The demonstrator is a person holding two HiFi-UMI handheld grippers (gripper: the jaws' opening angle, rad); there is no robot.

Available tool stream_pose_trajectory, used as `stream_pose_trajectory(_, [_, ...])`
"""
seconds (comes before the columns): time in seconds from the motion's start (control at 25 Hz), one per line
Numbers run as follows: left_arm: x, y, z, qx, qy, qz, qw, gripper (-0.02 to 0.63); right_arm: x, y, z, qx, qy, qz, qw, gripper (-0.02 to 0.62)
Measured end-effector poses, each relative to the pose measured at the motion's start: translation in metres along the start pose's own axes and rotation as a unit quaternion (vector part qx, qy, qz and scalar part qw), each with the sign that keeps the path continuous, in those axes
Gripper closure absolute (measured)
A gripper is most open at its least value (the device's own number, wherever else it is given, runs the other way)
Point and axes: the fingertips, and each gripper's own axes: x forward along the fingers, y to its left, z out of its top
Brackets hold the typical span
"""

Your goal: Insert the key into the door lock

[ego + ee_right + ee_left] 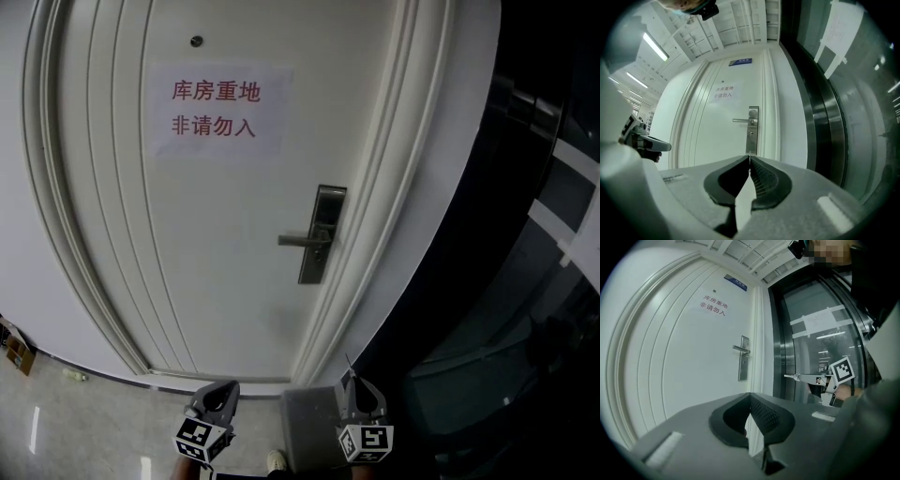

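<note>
The right claw (749,160) pinches the key (789,377), pointing at the far door lock (322,234); the left claw (750,396) is pressed together, empty.

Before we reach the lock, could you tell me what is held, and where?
The right gripper pinches the key by its head end, blade pointing forward; the left gripper holds nothing.

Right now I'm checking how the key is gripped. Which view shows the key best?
The left gripper view: the key sticks out side-on from the right gripper's shut jaws. The right gripper view shows only a sliver at the jaw tips; the head view, a thin spike.
</note>
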Motion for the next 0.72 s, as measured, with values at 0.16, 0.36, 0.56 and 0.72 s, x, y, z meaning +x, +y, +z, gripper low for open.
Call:
stream_pose_trajectory(0.16, [0.018, 0.006, 0.001, 0.0, 0.001, 0.013, 0.9999, 0.604, 0.027, -0.013, 0.004, -0.013, -0.003, 0.01, 1.0, 0.584])
stream_pose_trajectory(0.36, [0.033, 0.012, -0.002, -0.005, 0.007, 0.029, 0.9995, 0.604, 0.055, -0.019, 0.025, -0.065, -0.022, 0.023, 0.997, 0.584])
stream_pose_trajectory(0.56, [0.047, 0.02, -0.004, -0.011, 0.006, 0.047, 0.9988, 0.604, 0.08, -0.019, 0.046, -0.13, -0.052, 0.035, 0.99, 0.584])
stream_pose_trajectory(0.72, [0.061, 0.022, 0.001, -0.023, -0.006, 0.055, 0.9982, 0.604, 0.097, -0.015, 0.068, -0.213, -0.074, 0.046, 0.973, 0.584])
